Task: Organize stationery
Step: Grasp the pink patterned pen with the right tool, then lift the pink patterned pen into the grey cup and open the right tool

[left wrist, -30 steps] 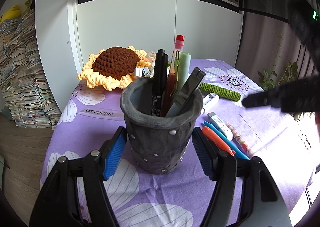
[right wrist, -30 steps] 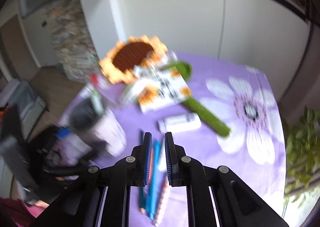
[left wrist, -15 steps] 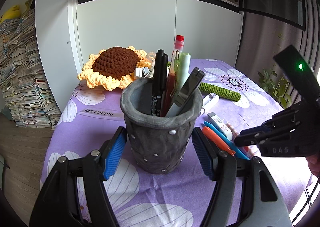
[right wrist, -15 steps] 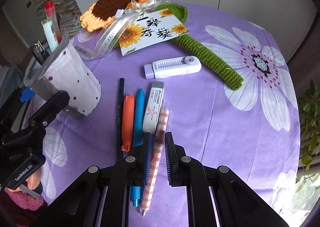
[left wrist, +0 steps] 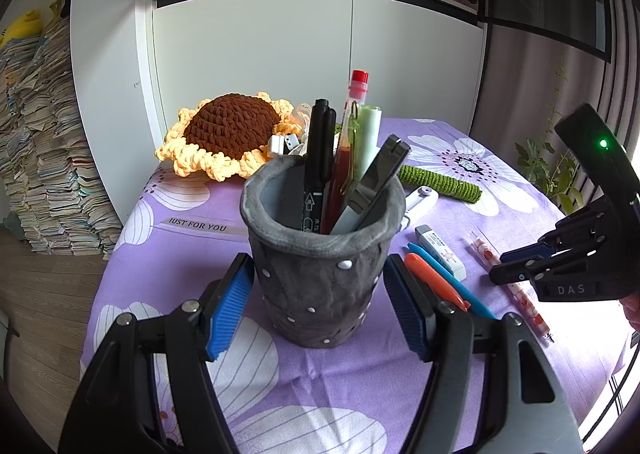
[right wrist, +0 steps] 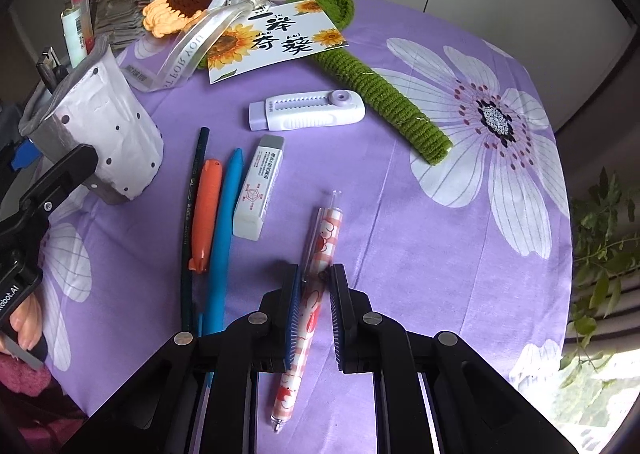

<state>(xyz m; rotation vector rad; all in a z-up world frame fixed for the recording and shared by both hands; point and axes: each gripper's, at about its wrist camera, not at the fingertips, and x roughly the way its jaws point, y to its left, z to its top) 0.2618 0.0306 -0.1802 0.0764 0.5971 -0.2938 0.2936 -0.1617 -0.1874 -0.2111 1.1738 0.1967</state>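
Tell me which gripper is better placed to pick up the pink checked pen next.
Right. The right gripper points down with the pink checked pen already between its nearly closed fingers. The left gripper straddles the grey pen cup, steadying it, away from the pen.

A crocheted sunflower [left wrist: 232, 138] with a sunflower card [right wrist: 276, 40] lies on the purple flowered tablecloth [right wrist: 420, 214].

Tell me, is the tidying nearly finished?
About halfway. The pen cup already has several pens standing in it, with the left gripper around it. The right gripper is closed on the checked pen. The eraser, orange pen, blue pen, dark pencil and white correction tape are on the cloth.
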